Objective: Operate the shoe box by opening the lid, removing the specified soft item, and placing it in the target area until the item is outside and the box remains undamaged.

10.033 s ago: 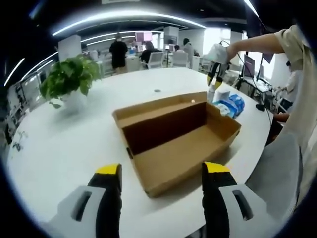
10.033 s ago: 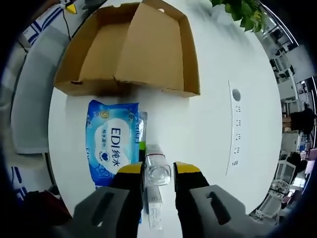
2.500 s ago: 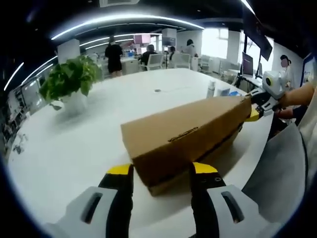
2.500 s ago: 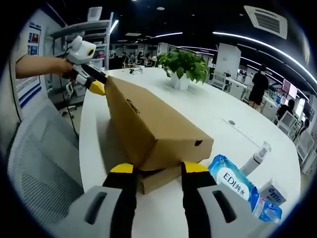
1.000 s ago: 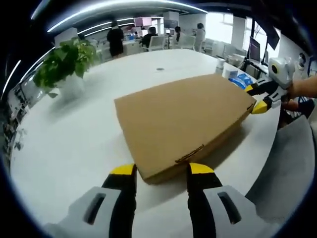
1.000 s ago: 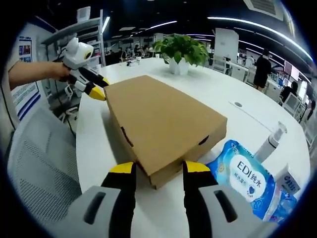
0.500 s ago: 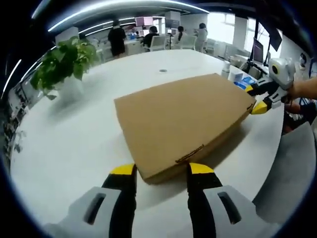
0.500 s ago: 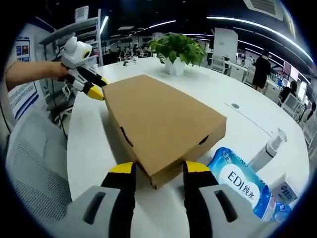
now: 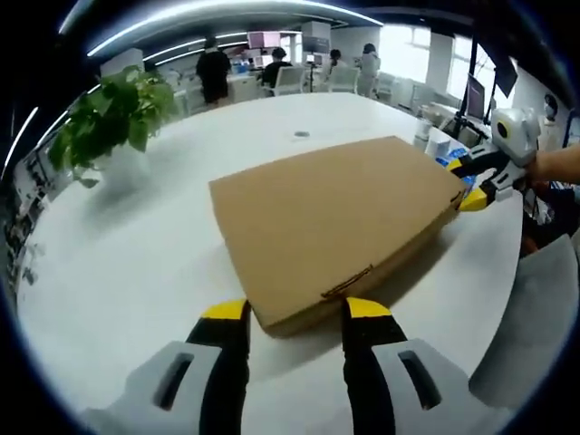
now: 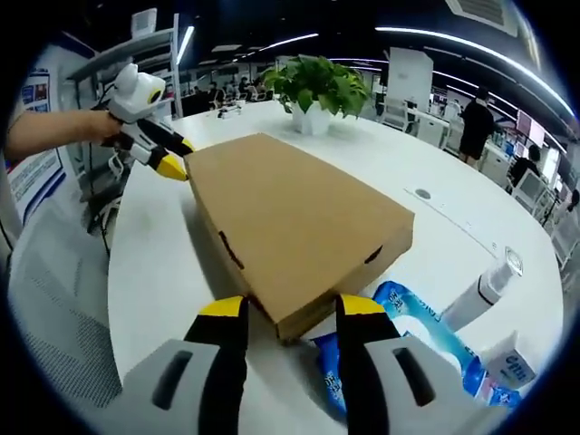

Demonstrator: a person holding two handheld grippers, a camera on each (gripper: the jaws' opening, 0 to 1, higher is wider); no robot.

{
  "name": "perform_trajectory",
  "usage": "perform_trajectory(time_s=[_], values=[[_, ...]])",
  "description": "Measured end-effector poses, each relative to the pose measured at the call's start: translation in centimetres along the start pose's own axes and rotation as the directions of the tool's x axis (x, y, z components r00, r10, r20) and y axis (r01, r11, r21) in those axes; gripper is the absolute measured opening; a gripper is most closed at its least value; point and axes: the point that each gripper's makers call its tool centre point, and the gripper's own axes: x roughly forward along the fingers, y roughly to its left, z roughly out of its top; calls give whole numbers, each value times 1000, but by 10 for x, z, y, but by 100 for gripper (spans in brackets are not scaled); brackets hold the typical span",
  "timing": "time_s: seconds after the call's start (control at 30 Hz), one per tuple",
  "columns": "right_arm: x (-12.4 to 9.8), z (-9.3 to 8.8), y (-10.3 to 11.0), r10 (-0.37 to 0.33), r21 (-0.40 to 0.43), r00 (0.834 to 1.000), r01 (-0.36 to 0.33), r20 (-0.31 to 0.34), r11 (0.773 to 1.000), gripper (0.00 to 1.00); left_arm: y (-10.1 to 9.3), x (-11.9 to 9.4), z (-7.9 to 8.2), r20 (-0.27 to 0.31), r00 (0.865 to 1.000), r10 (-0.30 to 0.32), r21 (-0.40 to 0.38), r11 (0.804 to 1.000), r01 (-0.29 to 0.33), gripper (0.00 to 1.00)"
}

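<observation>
The brown cardboard shoe box (image 9: 335, 217) lies on the white table (image 9: 118, 245) with its lid down. My left gripper (image 9: 292, 317) holds one near corner of it, jaws drawn in on the cardboard. The opposite corner of the shoe box (image 10: 290, 217) sits between the jaws of my right gripper (image 10: 288, 313), which are closed on it too. Each gripper appears in the other's view at the far corner: the right gripper (image 9: 467, 181) and the left gripper (image 10: 168, 159). A blue wet-wipes pack (image 10: 426, 349) lies on the table against the box corner by my right gripper.
A clear spray bottle (image 10: 485, 290) and a small blue-and-white carton (image 10: 512, 372) stand beyond the wipes. A potted plant (image 9: 109, 118) sits at the table's far side. Grey chairs (image 10: 45, 299) border the table edge. People stand in the office behind.
The lid stays down and both grips are the same. The wipes pack now lies closer to the box corner at my right gripper, and the background has drifted slightly.
</observation>
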Motion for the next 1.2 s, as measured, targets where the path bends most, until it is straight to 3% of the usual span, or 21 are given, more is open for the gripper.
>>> perform_trajectory(time_s=[0.4, 0.57, 0.77, 1.2], values=[[3, 2, -9, -17, 0, 1000, 17, -7, 1000, 37, 2, 4, 3, 0, 1000, 1, 14, 1000, -1, 38], [-3, 4, -11, -46, 17, 999, 46, 6, 999, 38, -4, -1, 5, 11, 1000, 4, 57, 998, -5, 45], [-28, 14, -9, -81, 34, 995, 80, 60, 996, 42, -10, -17, 4, 24, 999, 21, 47, 999, -22, 49], [-90, 2, -14, -195, 83, 976, 187, 102, 979, 48, -35, -55, 9, 140, 990, 35, -3, 999, -35, 57]])
